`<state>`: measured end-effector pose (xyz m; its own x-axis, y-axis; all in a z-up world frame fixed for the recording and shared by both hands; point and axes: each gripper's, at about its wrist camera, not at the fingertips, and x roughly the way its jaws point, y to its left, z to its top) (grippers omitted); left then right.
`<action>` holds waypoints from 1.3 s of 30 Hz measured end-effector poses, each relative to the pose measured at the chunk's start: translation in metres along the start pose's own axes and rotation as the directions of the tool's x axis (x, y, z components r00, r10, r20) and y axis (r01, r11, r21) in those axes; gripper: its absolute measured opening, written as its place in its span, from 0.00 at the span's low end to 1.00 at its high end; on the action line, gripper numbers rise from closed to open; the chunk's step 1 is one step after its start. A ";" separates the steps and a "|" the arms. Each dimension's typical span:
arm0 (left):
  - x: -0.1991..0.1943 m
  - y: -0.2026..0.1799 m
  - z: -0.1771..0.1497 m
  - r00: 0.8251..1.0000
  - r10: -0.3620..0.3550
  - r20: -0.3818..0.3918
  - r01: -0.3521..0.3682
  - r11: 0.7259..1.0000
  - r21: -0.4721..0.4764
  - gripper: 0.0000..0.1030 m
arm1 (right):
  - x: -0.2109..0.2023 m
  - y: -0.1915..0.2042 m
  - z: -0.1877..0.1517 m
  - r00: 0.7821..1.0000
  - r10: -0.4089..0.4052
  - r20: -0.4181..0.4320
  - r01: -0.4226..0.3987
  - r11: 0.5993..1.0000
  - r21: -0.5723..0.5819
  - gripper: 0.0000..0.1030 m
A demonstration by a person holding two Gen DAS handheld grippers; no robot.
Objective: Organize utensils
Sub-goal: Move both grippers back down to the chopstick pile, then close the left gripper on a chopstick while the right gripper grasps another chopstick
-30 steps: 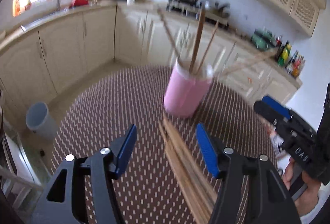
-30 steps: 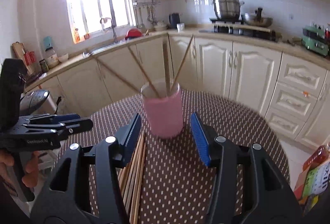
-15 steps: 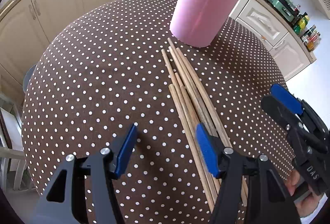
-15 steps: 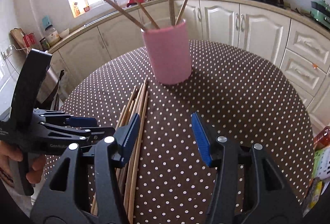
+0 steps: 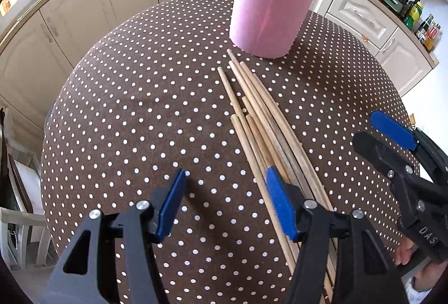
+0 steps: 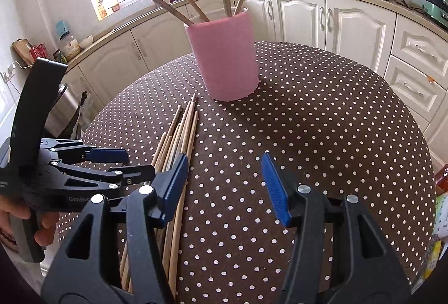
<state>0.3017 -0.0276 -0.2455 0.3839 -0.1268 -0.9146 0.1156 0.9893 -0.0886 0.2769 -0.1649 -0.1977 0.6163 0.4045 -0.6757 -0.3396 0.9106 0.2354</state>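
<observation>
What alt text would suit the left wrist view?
The open left gripper hangs empty over a brown polka-dot table, its right finger above a bundle of loose wooden chopsticks. Behind stands a pink cup holding more chopsticks; the right gripper enters at right.

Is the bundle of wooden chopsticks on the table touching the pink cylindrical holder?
Apart. The left wrist view shows dotted cloth between chopstick tips and holder.

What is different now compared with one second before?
Both hand-held grippers, left and right, came down toward the loose wooden chopsticks on the brown dotted tablecloth. The right one's jaws are opening, nothing between them. Nothing was taken. The pink cylindrical holder and the chopsticks stayed.
</observation>
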 end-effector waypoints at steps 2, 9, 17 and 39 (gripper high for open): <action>0.000 -0.002 0.000 1.000 0.008 -0.001 -0.008 1.000 0.007 0.58 | 0.000 -0.002 -0.001 1.000 -0.001 -0.003 0.001 1.000 0.001 0.55; -0.003 0.007 -0.004 1.000 0.017 -0.015 -0.017 1.000 0.011 0.58 | 0.000 -0.006 -0.001 1.000 0.000 -0.010 0.000 1.000 0.007 0.55; -0.001 0.009 -0.001 0.999 0.030 -0.014 -0.030 1.000 -0.001 0.58 | 0.003 -0.002 0.002 1.000 0.005 -0.018 -0.005 1.000 0.000 0.56; 0.004 0.041 0.005 0.998 0.048 0.037 -0.049 0.999 0.005 0.06 | 0.060 0.035 0.022 0.968 -0.069 -0.242 0.033 0.988 -0.148 0.34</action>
<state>0.3123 0.0116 -0.2507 0.4228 -0.0813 -0.9026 0.1009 0.9940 -0.0423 0.3179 -0.1066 -0.2144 0.4482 0.3086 -0.8390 -0.4207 0.9009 0.1067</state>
